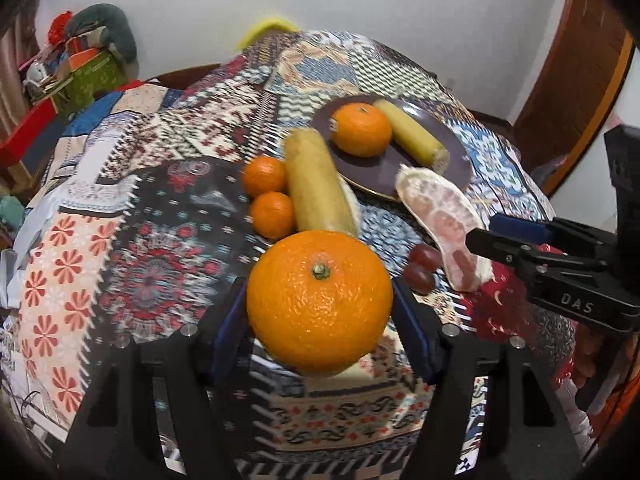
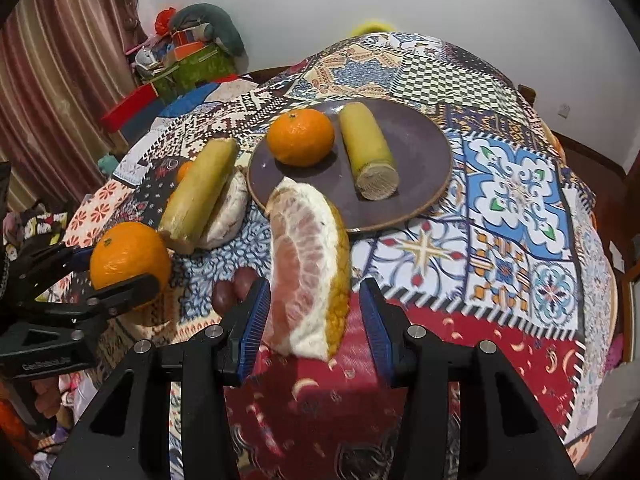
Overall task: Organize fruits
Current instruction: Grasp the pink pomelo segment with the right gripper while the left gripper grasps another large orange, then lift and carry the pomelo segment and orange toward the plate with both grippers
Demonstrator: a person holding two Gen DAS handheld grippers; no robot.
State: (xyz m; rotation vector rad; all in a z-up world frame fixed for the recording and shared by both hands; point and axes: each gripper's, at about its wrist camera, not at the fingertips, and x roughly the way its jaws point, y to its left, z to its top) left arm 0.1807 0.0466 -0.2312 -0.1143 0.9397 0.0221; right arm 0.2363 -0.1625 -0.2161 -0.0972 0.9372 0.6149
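Big orange [image 1: 319, 303] up off the cloth, clamped in left gripper [image 1: 320, 324]; pomelo wedge [image 2: 310, 276] between right gripper [image 2: 316, 320] pads, one side gapped, grip uncertain. Carry level toward plate [image 2: 424, 168]; set down beside the mandarin [image 2: 300, 137], gently.

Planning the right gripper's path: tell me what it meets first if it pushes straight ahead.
The pomelo wedge, already between the right gripper fingers, apparently ungripped. Beyond it lies the brown plate; depth is uncertain.

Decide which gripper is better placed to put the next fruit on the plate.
Probably the left gripper: it is shut on the large orange. The right gripper only straddles the pomelo wedge, jaws apart, though it sits nearer the plate.
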